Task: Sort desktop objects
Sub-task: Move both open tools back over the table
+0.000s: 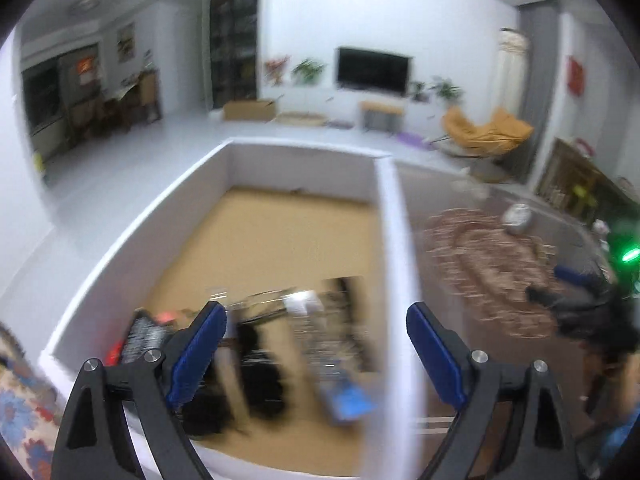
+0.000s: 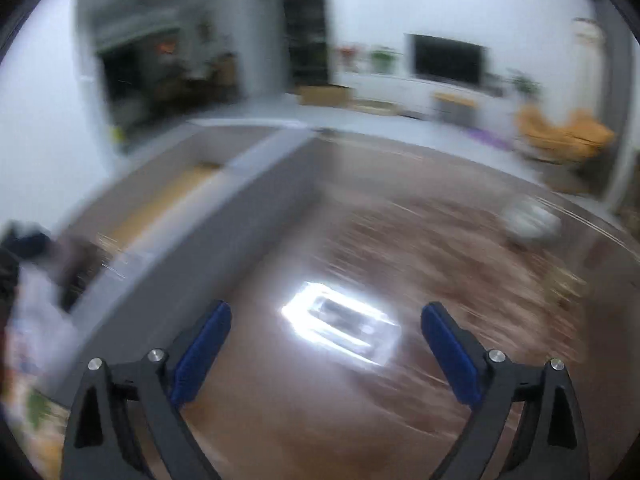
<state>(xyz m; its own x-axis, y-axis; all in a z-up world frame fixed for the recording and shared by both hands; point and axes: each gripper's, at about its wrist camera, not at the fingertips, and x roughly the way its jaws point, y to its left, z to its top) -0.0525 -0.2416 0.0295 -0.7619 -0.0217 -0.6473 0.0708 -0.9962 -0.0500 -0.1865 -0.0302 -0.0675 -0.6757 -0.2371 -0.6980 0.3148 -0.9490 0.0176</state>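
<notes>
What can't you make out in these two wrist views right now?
- Left wrist view: items in the white box are smeared by motion blur; the left gripper hides some.
- Right wrist view: a bright glare patch on the table, between the right gripper fingers, washes out the surface there.

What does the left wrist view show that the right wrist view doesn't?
Only the left wrist view shows the blurred dark items lying at the near end of the white box's floor, between the open left gripper.

Only the right wrist view shows a clear shiny case on the brown tabletop, ahead of the open right gripper.

Both show the white box, a small pale object farther along the table, and the room behind it with a television.
</notes>
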